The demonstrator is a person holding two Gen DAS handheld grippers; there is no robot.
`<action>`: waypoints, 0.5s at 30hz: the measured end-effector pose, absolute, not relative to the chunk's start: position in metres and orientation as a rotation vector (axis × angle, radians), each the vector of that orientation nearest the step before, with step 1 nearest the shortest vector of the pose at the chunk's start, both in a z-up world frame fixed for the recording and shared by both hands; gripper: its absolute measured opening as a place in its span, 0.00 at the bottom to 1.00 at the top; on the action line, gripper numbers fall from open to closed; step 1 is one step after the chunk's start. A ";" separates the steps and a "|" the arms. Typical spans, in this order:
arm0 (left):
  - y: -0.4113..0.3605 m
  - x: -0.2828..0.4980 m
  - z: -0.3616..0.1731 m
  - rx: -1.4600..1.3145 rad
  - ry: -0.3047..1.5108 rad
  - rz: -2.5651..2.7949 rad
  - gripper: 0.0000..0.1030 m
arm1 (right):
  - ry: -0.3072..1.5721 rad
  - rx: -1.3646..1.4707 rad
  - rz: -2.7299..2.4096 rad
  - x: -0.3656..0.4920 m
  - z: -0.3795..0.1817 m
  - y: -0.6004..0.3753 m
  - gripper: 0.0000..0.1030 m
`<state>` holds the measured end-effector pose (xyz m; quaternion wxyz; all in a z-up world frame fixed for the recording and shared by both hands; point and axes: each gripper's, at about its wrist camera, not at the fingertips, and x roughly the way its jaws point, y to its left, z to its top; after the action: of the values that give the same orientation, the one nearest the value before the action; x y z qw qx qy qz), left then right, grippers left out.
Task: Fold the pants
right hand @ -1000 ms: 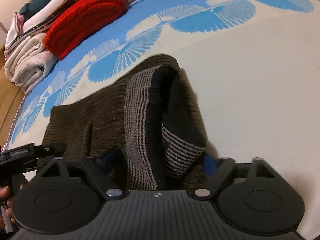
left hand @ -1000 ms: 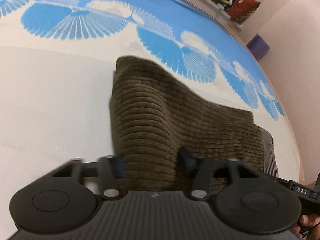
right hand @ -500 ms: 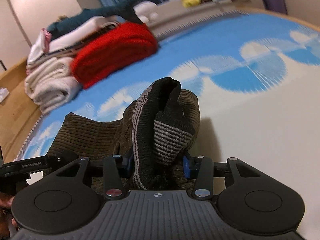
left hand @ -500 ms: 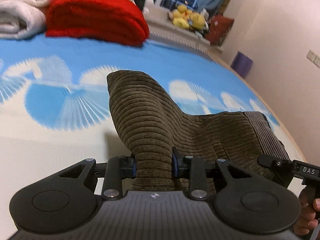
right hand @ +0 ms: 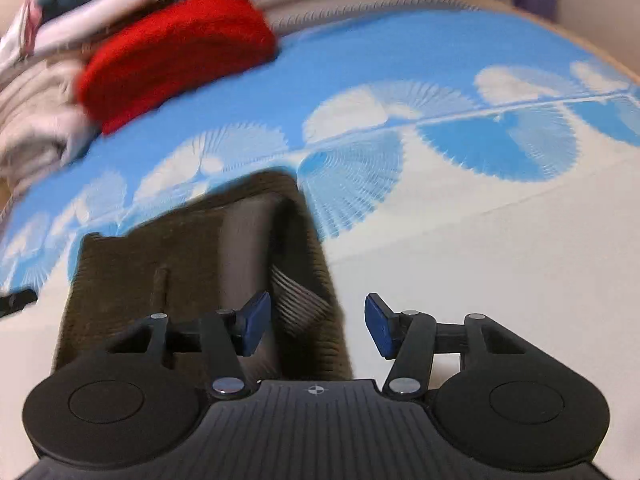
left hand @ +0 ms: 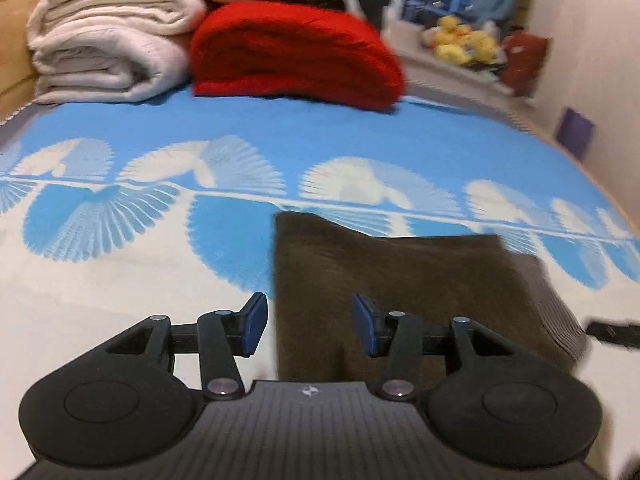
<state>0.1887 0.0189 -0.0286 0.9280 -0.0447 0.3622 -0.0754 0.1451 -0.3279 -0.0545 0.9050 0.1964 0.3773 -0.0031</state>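
Left wrist view: both tongs, left [left hand: 306, 326] and right [right hand: 320, 326], are opening, apparently releasing folded brown corduroy pants [left hand: 400, 280] onto the bed.

place: home bedroom | cues: bedspread [left hand: 360, 132], folded blankets [left hand: 108, 52], plush toys [left hand: 464, 44]

left wrist: close, angled down over bed [left hand: 120, 280] | right wrist: likewise | shared: pants [left hand: 400, 280], red blanket [left hand: 296, 52]
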 end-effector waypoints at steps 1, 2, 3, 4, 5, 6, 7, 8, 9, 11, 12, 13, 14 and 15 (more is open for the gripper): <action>0.017 0.176 -0.034 -0.092 0.739 -0.183 0.46 | 0.749 0.401 0.008 0.137 -0.054 -0.327 0.54; 0.013 0.166 -0.045 -0.078 0.756 -0.195 0.43 | 0.731 0.379 0.040 0.131 -0.055 -0.323 0.54; 0.006 0.161 -0.061 -0.045 0.807 -0.196 0.43 | 0.734 0.355 0.075 0.126 -0.060 -0.318 0.54; -0.003 0.158 -0.083 0.008 0.897 -0.184 0.44 | 0.773 0.309 0.107 0.128 -0.068 -0.310 0.53; -0.009 0.150 -0.091 0.045 0.898 -0.170 0.46 | 0.857 0.249 0.106 0.133 -0.079 -0.303 0.53; -0.013 0.140 -0.085 0.076 0.852 -0.155 0.46 | 0.952 0.186 0.070 0.139 -0.090 -0.298 0.54; -0.016 0.133 -0.078 0.094 0.846 -0.141 0.46 | 0.978 0.189 0.052 0.141 -0.092 -0.299 0.54; -0.018 0.125 -0.068 0.102 0.838 -0.121 0.50 | 0.951 0.248 0.033 0.137 -0.085 -0.306 0.54; -0.019 0.116 -0.057 0.103 0.813 -0.106 0.60 | 0.925 0.271 0.015 0.134 -0.076 -0.308 0.54; -0.021 0.093 -0.032 0.091 0.740 -0.085 0.77 | 0.829 0.234 0.016 0.115 -0.051 -0.305 0.56; -0.023 0.082 -0.020 0.083 0.717 -0.074 0.83 | 0.789 0.202 0.029 0.106 -0.040 -0.302 0.59; -0.024 0.073 -0.012 0.076 0.705 -0.070 0.84 | 0.756 0.169 0.040 0.096 -0.030 -0.298 0.68; -0.027 0.063 -0.004 0.073 0.702 -0.067 0.84 | 0.726 0.138 0.050 0.084 -0.021 -0.295 0.76; -0.030 0.052 0.004 0.071 0.704 -0.062 0.85 | 0.695 0.117 0.057 0.069 -0.014 -0.293 0.79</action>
<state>0.0524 -0.0303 0.0045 0.9376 0.0346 0.3448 -0.0305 0.0691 -0.2934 -0.0140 0.9382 0.0571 0.3403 0.0278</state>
